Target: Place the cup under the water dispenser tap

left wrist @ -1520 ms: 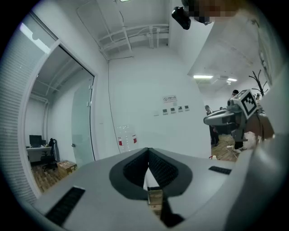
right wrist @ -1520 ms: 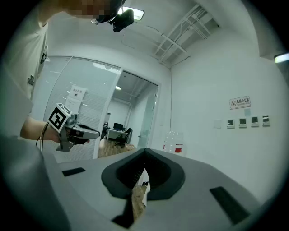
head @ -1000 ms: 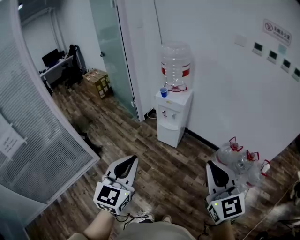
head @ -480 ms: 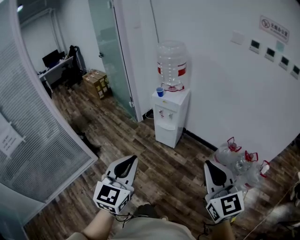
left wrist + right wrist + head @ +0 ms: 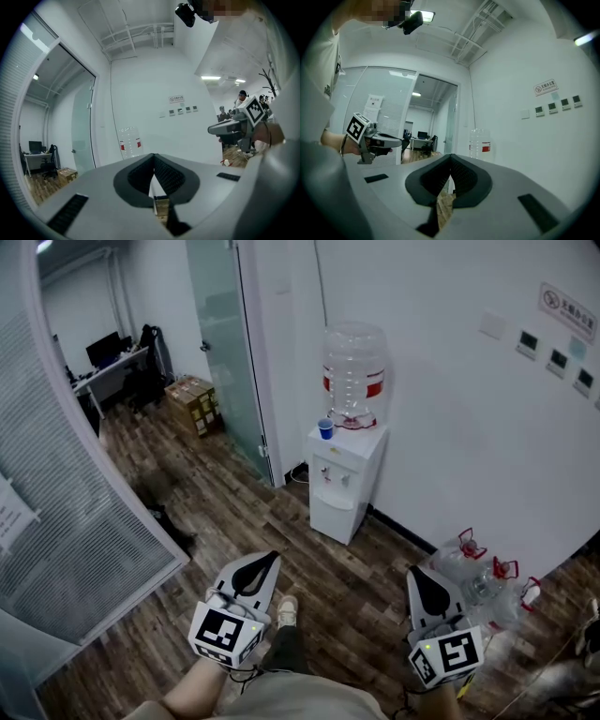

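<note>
Black ribbed rubber, pressed flat face to face: the jaws of the left gripper point(image 5: 153, 164) are clenched on nothing. The right gripper point(image 5: 450, 165) is the same, its jaws meeting in a closed seam with only floor beyond. Neither has parted over the last second. Both point level, side by side and well apart, held low in front of the person.

What has changed is small. A shoe point(image 5: 286, 608) has come forward onto the wooden floor point(image 5: 234, 512) between the two grippers, where a moment ago the feet sat back at the frame's lower edge. I read that as a step toward the water dispenser point(image 5: 339, 498), an approach under way rather than any handling.

The cup point(image 5: 325, 428), small and blue, stands upright on the dispenser's top, just beside the base of the big clear bottle point(image 5: 354, 367), at its left in the head view. It is above the taps point(image 5: 335, 474), not under them, and well apart from both grippers. So the task looks barely begun: the gap has to be closed, one pair of jaws opened, and the cup brought down to the recess below the taps. Empty bottles point(image 5: 478, 563) lie on the floor by the wall right of the dispenser, on the right gripper's side. A glass door point(image 5: 220, 343) stands to the dispenser's left.
</note>
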The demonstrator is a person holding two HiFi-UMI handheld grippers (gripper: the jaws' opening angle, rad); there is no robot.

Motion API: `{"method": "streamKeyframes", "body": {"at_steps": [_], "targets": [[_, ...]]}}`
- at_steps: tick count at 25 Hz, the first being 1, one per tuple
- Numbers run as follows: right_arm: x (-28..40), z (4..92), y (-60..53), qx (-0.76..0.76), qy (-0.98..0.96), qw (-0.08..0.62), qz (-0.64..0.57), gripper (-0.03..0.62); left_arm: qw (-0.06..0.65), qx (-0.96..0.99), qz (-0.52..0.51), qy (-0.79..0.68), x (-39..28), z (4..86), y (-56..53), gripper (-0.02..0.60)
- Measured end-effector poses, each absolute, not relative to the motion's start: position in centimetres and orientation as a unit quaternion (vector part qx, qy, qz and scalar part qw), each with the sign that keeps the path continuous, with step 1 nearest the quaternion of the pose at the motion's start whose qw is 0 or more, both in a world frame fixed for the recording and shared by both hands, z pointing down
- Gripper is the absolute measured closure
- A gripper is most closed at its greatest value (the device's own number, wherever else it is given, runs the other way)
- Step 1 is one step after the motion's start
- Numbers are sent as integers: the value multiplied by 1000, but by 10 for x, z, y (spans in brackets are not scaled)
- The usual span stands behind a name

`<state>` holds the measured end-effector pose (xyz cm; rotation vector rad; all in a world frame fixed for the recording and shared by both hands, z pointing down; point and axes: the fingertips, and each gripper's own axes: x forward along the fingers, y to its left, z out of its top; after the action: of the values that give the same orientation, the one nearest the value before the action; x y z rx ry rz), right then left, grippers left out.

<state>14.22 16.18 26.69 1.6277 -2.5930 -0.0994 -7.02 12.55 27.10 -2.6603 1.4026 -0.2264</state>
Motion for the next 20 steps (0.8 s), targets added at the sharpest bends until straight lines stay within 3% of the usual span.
{"method": "streamKeyframes", "body": {"at_steps": [20], "targets": [[53, 273, -113, 547, -835, 63, 0, 588, 31, -890, -86, 447, -149, 271, -147, 575]]}}
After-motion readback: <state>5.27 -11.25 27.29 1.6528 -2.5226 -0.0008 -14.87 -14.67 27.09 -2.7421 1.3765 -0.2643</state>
